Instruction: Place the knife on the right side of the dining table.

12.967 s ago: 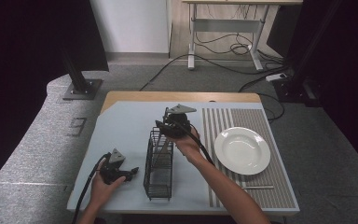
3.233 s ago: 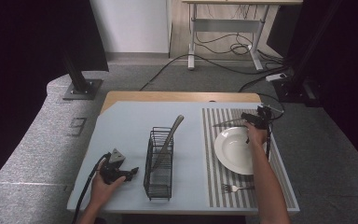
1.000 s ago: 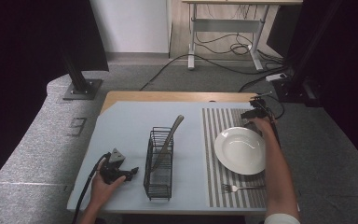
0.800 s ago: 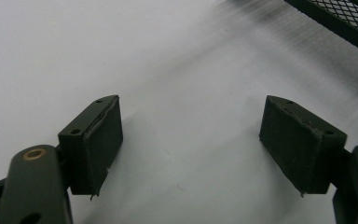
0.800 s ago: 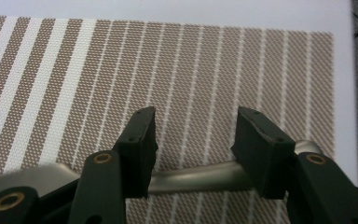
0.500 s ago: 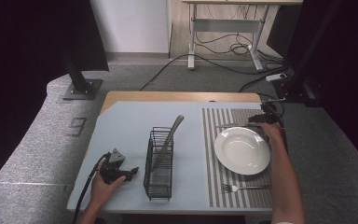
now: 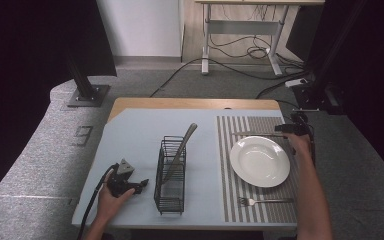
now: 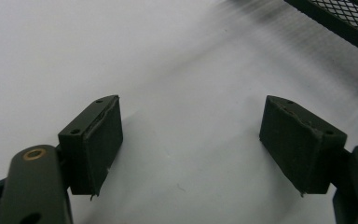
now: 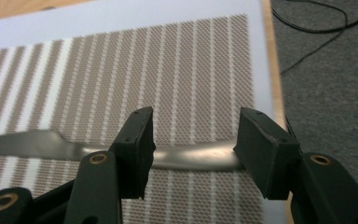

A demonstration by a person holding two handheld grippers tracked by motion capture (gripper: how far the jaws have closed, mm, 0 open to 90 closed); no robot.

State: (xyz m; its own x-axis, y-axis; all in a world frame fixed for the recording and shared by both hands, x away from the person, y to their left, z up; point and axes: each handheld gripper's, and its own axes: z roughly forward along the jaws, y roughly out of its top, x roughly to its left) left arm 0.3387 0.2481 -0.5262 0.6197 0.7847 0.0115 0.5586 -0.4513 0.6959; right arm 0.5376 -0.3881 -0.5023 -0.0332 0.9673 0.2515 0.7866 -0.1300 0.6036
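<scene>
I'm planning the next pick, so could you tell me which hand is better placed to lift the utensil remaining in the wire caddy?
Probably left: the left tool rests open beside the caddy holding the utensil.

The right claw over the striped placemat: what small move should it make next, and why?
Probably lift straight up and away. The right claw stands open astride the silver knife handle, which appears to lie flat on the brown-and-white striped placemat beyond the round white plate.

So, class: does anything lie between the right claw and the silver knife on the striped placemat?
Nothing visible does. The right claw is open with its jaws astride the silver knife's handle on the striped placemat.
</scene>
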